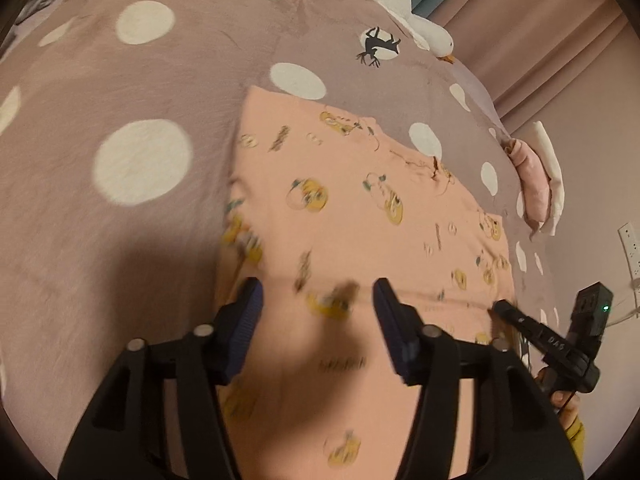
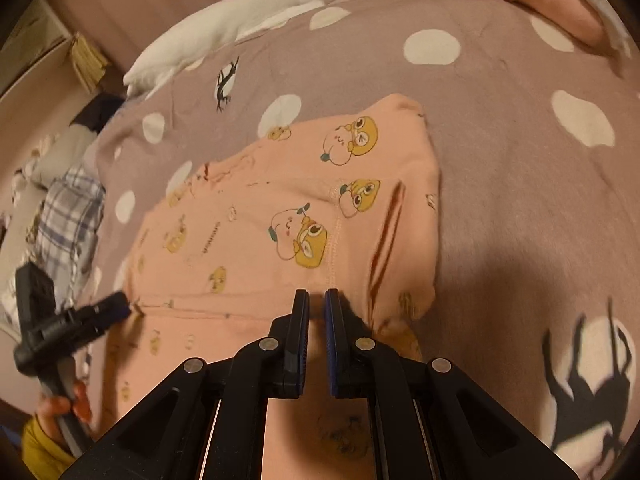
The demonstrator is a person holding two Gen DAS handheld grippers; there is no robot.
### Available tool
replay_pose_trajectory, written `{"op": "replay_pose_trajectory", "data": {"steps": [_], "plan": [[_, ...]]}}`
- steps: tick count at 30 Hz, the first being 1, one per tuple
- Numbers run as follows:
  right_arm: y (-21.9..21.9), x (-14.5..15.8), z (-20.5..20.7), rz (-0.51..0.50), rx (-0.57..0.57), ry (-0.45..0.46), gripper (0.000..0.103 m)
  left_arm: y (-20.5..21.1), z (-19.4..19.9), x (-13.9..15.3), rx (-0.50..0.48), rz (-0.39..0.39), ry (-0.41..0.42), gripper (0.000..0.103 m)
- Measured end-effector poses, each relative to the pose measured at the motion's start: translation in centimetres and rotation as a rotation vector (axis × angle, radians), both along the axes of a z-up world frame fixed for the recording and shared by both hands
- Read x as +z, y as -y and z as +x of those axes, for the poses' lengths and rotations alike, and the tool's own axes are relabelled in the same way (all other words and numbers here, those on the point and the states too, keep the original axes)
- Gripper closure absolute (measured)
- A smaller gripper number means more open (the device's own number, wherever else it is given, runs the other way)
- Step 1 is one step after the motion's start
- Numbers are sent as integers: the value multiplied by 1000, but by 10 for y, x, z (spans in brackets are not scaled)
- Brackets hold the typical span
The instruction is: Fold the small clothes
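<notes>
A small peach garment [image 2: 280,208] with printed cartoon figures lies spread on a bed, on a mauve bedcover [image 2: 500,184] with large white dots. It looks partly folded: one side is turned over itself, and a long crease runs along it in the right wrist view.

The left gripper [image 1: 318,300] is above the near part of the garment. Its fingers [image 1: 250,308] stand apart, with the peach cloth showing between them; I cannot tell if the pads touch the cloth, because this part is blurred. In the right wrist view the same gripper appears at the left edge of the garment, with its tips very close to the hem, held by a hand with a yellow sleeve [image 2: 44,444].

The right gripper [image 2: 317,300] is over the near edge of the garment. Its fingers are together, with only a narrow slit between the pads. Whether a fold of cloth is pinched there, I cannot tell.

No container is visible in either view. On the far side of the bed lies a white plush goose [image 2: 256,12] with an orange beak. A pink folded cloth [image 1: 532,184] rests near the bed's edge, and a plaid cloth [image 2: 72,216] lies at the other side.
</notes>
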State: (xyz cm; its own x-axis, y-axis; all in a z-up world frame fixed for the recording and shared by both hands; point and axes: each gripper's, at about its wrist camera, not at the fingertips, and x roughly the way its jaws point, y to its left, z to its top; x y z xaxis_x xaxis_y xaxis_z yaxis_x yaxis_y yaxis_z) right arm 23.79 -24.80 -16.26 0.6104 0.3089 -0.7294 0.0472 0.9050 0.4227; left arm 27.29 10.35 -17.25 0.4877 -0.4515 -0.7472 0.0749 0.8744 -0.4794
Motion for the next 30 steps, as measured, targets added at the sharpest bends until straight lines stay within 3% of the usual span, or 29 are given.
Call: {"op": "replay_pose_trajectory", "data": {"steps": [7, 9, 11, 13, 19, 30], "plan": [[-7, 20, -57, -77, 10, 37, 87, -25, -62, 6, 9, -28, 3, 37], [-5, 22, -72, -85, -11, 39, 78, -31, -80, 7, 18, -30, 0, 37], [-1, 25, -91, -65, -29, 49, 61, -37, -96, 7, 24, -32, -10, 35], [2, 26, -103, -48, -38, 45, 57, -43, -112, 4, 24, -50, -30, 34], [23, 14, -141, -5, -102, -19, 57, -60, -152, -8, 57, -154, -101, 33], [30, -7, -194, 104, -77, -88, 57, -56, -196, -9, -15, -190, -126, 32]]}}
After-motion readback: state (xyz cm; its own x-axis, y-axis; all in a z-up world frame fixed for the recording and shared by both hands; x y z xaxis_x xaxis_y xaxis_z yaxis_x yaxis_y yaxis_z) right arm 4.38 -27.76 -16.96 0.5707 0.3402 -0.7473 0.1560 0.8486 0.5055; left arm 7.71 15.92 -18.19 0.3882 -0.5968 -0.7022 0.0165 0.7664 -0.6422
